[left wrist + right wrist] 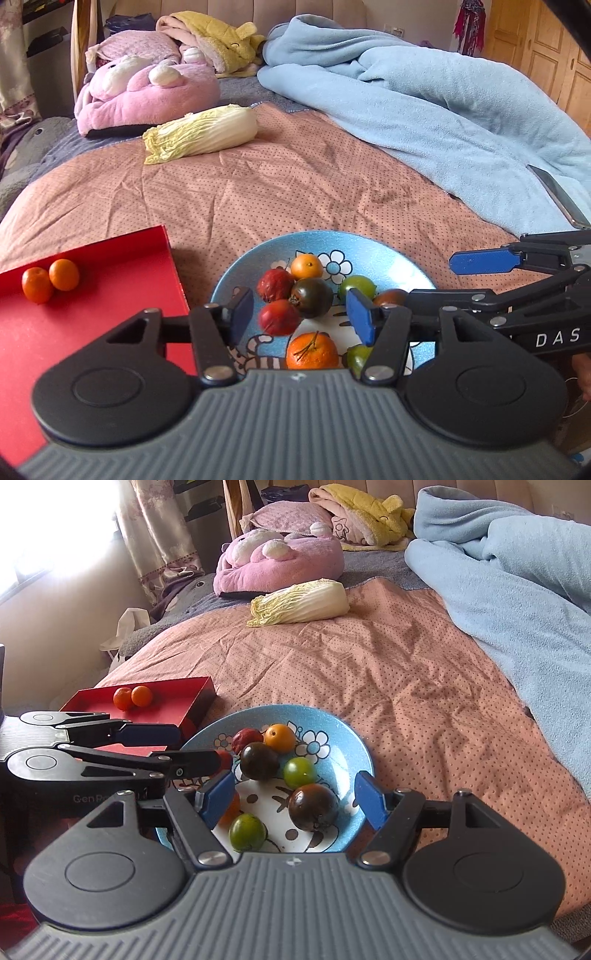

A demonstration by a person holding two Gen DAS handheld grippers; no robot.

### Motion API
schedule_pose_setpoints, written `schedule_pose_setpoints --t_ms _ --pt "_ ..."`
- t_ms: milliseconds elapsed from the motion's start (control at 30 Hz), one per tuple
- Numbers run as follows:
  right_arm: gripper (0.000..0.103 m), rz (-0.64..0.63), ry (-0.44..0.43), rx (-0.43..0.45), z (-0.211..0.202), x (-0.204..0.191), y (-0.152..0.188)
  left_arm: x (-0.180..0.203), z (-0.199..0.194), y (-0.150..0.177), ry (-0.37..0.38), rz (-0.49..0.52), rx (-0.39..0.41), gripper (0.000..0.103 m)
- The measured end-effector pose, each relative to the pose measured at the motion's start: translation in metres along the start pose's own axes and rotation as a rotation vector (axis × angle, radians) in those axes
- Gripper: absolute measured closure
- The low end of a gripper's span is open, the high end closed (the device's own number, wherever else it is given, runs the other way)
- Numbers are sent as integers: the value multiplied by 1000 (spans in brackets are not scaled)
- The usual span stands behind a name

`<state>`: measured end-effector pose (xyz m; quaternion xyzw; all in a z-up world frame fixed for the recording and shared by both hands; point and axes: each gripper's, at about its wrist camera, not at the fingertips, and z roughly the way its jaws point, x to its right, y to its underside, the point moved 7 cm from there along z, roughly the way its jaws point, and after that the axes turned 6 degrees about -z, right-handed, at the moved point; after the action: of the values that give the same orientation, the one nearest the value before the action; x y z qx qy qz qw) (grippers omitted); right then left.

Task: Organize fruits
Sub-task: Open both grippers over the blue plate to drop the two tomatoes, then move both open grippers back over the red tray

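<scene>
Nearest the lens, the left gripper (301,314) is held with jaws apart and empty over the blue plate (380,254) of mixed fruit. At three o'clock the right gripper (417,282) is likewise spread. At nine o'clock, two oranges (50,280) are seen in the red tray (122,295).

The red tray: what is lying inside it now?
Two small orange fruits lie side by side inside the red tray. The left gripper body covers the tray's near corner, so that part cannot be checked.
</scene>
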<state>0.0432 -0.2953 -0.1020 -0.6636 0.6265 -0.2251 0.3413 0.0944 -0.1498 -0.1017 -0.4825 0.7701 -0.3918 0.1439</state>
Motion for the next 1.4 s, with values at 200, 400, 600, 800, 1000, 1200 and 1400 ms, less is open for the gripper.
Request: schedule_pose_setpoints --t_ms 200,400,600,800,1000,1200,1400 --pt "26 -9 -5 -7 -1 -4 -2 -18 -8 -9 -36 -33 24 44" --pt "26 -42 -43 3 0 -23 -13 -60 -15 -20 -149 -78 34 44" --pt "26 -90 -124 15 3 -55 -25 -109 -24 -33 -256 -87 46 44" --pt "26 -127 -176 16 18 -87 -40 -165 -33 -40 -354 -128 40 44" --pt "26 -178 -214 15 46 -124 -62 -205 -40 -42 -406 -167 26 44" --pt "26 -201 -245 -5 94 -163 -86 -244 -46 -36 -466 -283 1 44" --pt "30 -265 -250 -55 152 -203 -98 -266 -46 -26 -517 -369 -38 44"
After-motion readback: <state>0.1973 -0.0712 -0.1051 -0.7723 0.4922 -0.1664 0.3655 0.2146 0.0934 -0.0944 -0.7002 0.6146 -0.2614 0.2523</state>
